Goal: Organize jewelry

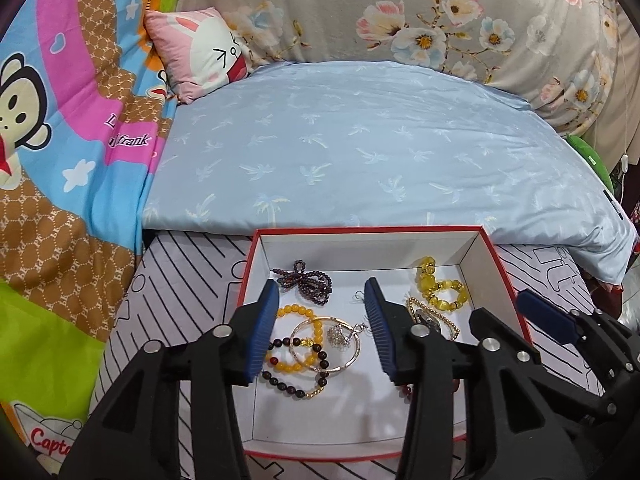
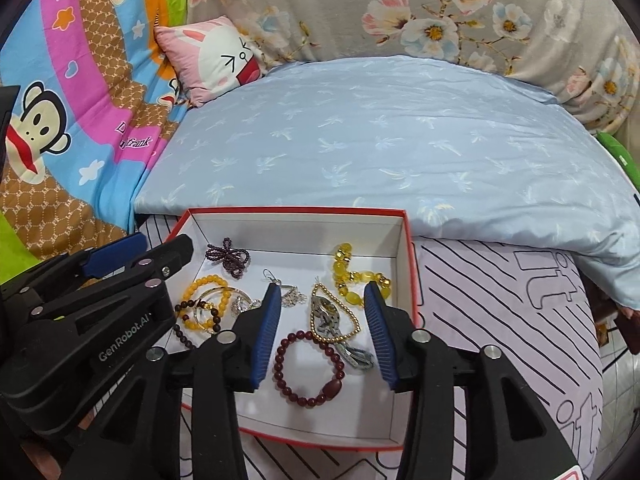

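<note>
L gripper (image 1: 324, 320) nearest the lens, blue-padded fingers (image 1: 264, 332) spread wide, nothing between them, hovering over the near-left part of the red-rimmed white box (image 1: 504, 276). R gripper (image 2: 320, 322) likewise spread and empty, over the box's centre-right. Box sits on a striped white cushion (image 2: 500, 300), w/ a pale blue quilt (image 1: 360, 152) at 12 o'clock behind it. Jewelry inside the box, right wrist view: dark purple bead strand (image 2: 230, 258) at 11 o'clock; clear yellow bead bracelet (image 2: 356, 276) at 1 o'clock; orange bead bracelet (image 2: 208, 300) w/ a bangle at 9 o'clock; small gold bead chain (image 2: 340, 312) centre; dark red bead bracelet (image 2: 308, 368) at 6 o'clock, between the R fingers. Pink bunny pillow (image 1: 200, 52) far back at 11 o'clock.
</note>
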`<state>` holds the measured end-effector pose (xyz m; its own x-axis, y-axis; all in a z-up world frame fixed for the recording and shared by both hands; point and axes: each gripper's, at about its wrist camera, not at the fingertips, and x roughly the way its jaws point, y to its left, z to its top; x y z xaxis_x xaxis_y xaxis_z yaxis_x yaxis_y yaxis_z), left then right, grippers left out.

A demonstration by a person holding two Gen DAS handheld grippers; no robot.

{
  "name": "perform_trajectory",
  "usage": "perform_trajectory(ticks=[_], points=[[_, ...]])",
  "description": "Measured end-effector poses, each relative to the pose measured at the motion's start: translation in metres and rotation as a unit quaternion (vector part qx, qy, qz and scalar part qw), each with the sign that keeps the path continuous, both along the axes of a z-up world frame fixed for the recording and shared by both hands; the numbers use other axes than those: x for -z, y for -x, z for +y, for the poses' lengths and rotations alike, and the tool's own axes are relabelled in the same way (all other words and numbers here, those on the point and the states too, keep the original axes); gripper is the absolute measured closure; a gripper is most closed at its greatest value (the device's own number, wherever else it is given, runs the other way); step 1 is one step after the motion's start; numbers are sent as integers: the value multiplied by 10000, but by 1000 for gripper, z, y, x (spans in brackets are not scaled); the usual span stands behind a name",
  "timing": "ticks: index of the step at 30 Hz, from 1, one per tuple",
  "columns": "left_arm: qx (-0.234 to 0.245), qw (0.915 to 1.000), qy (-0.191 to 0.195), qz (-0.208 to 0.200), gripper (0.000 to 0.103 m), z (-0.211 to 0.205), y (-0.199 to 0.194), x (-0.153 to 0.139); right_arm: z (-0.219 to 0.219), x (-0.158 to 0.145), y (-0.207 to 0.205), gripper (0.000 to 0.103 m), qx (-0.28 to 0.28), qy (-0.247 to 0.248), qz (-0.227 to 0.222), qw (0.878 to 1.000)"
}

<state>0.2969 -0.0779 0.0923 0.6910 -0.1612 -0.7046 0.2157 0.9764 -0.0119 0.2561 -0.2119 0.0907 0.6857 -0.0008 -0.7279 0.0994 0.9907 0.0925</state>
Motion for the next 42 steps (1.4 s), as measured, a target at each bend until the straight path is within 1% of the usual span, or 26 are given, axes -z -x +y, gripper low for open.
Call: perform_trajectory(ticks=[1, 2, 3, 5, 6, 8, 11, 15, 20, 22, 26, 31, 42], points=[[-14, 10000, 44, -5, 48, 2, 3, -2, 0, -1, 2, 43, 30, 31, 7, 10000], [20, 9999, 125, -12, 37, 3, 8, -4, 0, -2, 6, 30, 1, 24, -18, 10000], [32, 9999, 122, -60, 36, 2, 13, -6, 2, -4, 10, 28, -28, -1, -89, 10000], [102, 9998, 19, -153, 35, -3, 23, -10, 10, -8, 20, 28, -73, 133, -191, 9997], [112, 9997, -104, -204, 35, -7, 29, -12, 15, -10, 23, 28, -103, 237, -207, 9995], [91, 9993, -215, -307, 36, -10, 39, -16, 25, -13, 30, 28, -119, 539, -247, 9982], [-7, 9990, -220, -395, 35, -5, 52, -23, 29, -17, 43, 25, -109, 713, -308, 9969], [-131, 9991, -132, -393, 32, 9, 64, -28, 21, -17, 57, 25, 35, 556, -261, 9981], [-280, 9991, -80, -292, 32, 21, 69, -25, 9, -23, 69, 25, 190, 302, -268, 9990], [-306, 9992, -26, -263, 32, 24, 72, -24, 9, -25, 72, 25, 209, 376, -281, 9987], [-367, 9989, -74, -282, 31, 28, 77, -24, 12, -27, 75, 25, 232, 520, -301, 9979], [-406, 9988, -91, -269, 31, 34, 80, -24, 5, -26, 79, 25, 293, 356, -285, 9985], [-367, 9990, -163, -216, 29, 32, 87, -17, 5, -31, 82, 25, 270, 309, -327, 9986]])
